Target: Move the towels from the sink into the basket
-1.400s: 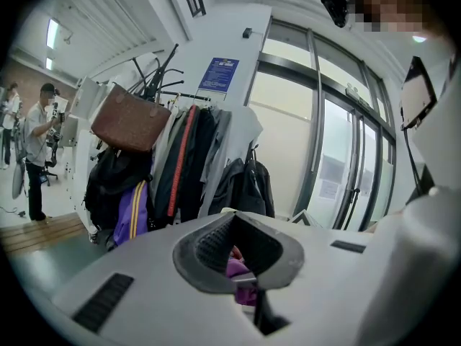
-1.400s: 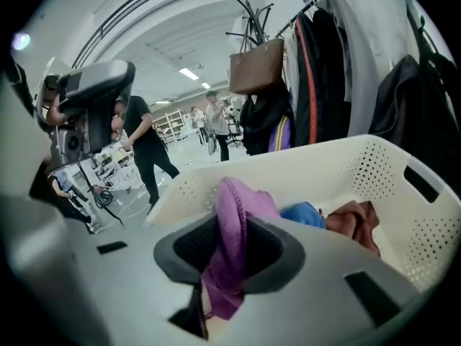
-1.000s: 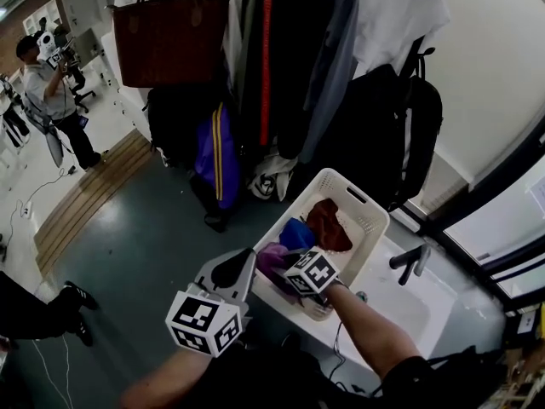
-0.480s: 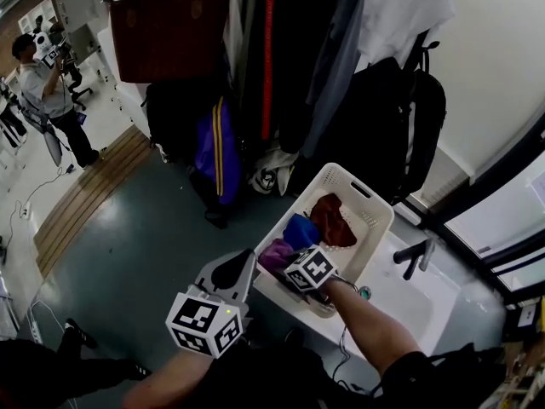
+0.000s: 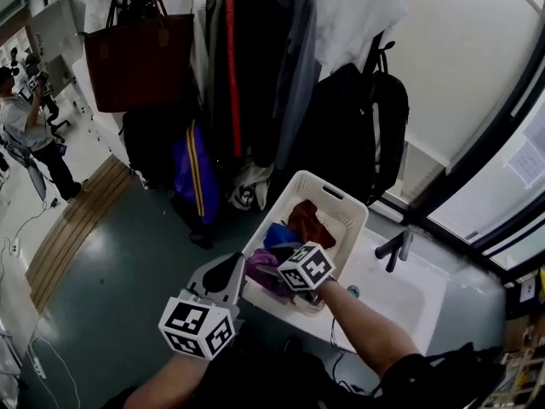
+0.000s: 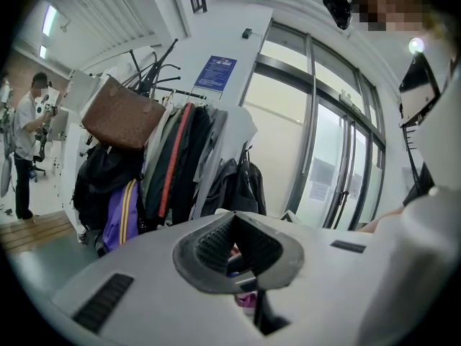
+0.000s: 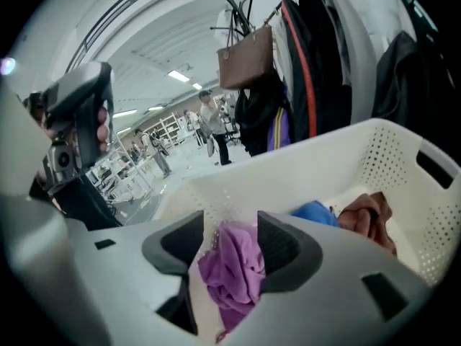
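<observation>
Right hand-held gripper (image 7: 229, 240) hung inside the white laundry basket (image 7: 403, 157), its jaws opening around a purple towel (image 7: 232, 269); a blue towel (image 7: 315, 213) and a rust-brown towel (image 7: 367, 218) lay in the basket; left hand-held gripper (image 6: 234, 240) was closed, empty.

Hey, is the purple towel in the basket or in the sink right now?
In the basket. The purple towel sits between the right gripper's opening jaws, inside the white walls, beside the blue towel.
</observation>
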The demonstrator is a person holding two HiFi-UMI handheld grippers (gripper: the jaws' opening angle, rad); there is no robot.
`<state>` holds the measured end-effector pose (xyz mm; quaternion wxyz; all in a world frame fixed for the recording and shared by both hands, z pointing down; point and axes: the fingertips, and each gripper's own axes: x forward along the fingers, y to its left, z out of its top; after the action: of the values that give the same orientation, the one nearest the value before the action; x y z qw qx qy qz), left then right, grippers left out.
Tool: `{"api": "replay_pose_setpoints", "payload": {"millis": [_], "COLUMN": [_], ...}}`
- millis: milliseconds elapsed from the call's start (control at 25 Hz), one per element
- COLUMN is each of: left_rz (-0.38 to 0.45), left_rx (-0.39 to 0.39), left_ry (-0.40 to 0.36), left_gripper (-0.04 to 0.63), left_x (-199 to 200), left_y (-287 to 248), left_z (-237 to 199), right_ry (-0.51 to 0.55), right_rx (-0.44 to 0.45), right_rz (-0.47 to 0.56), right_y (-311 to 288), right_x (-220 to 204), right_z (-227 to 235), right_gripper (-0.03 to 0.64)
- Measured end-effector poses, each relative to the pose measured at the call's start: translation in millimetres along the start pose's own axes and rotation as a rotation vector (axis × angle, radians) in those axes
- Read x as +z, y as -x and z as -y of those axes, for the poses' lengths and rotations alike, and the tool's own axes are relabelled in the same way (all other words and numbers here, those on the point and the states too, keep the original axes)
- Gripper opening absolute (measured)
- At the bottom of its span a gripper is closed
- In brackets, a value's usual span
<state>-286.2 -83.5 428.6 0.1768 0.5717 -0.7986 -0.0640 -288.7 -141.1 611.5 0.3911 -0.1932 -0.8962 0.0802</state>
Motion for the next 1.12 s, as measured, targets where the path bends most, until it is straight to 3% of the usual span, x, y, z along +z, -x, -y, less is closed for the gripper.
{"api": "replay_pose_setpoints", "payload": {"millis": [240,480,840,1120], "left_rz": [0.035,0.038,0.012,-0.002], "left_rx": [-0.078,-0.144,-0.274,-0.392], "left_ry": [0.045,0.013,-0.023,-0.067], "left_gripper": [0.003,0.003,0.003,0.003], "left_x": [17,21,22,23], "left_y": [-6,-27,-62,-80], "left_z": [22,49,103,156], "right_ry": [0.027,0.02,-0.001,-0.047], "right_rx": [-0.045,-0.134,-0.346,-0.554], "right_rz": [0.23,0.404,0.575,0.634], "right_y": [70,143,247,322], "right_x": [52,68,55,17], "right_z": [-16,-17,-6,8], "right_gripper": [0.196,0.153,0.072,0.035]}}
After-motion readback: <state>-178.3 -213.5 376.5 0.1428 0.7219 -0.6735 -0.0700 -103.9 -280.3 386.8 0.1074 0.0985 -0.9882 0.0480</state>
